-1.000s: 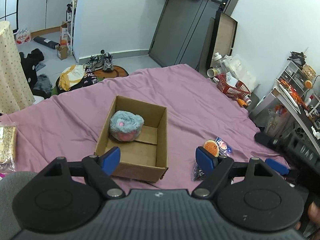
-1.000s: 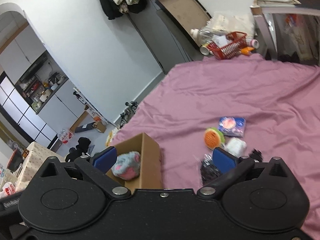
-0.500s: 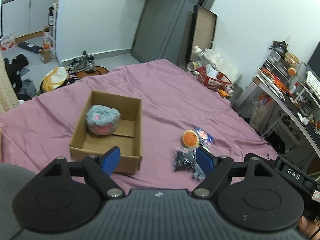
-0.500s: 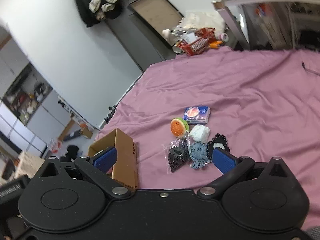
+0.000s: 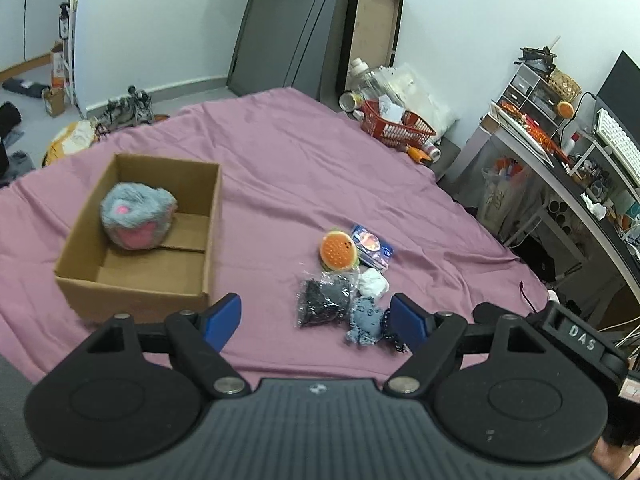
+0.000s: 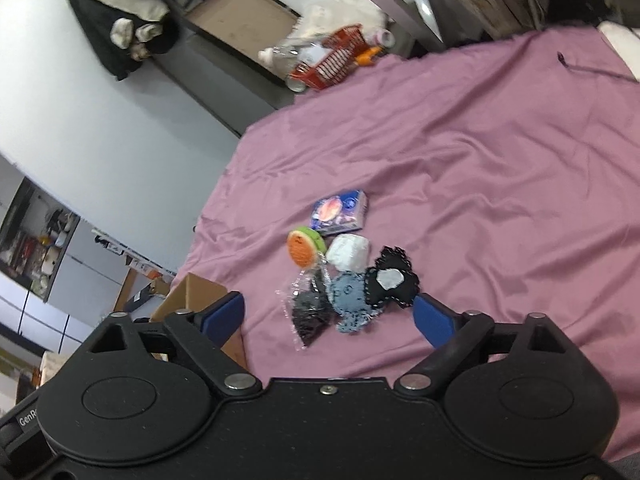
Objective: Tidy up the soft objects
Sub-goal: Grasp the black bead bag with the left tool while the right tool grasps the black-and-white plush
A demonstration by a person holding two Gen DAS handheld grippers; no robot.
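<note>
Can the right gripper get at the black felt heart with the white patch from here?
Probably yes. The right gripper is open and empty, and the black felt heart lies uncovered atop the pile on the purple sheet, just ahead of its right finger; nothing blocks it.

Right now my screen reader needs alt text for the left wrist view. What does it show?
The open, empty left gripper hangs over a purple bedsheet, facing a cluster of small soft items: a burger toy, a bagged dark item, a white pouch and a blue felt piece. To its left, a cardboard box holds a grey-and-pink plush.
</note>
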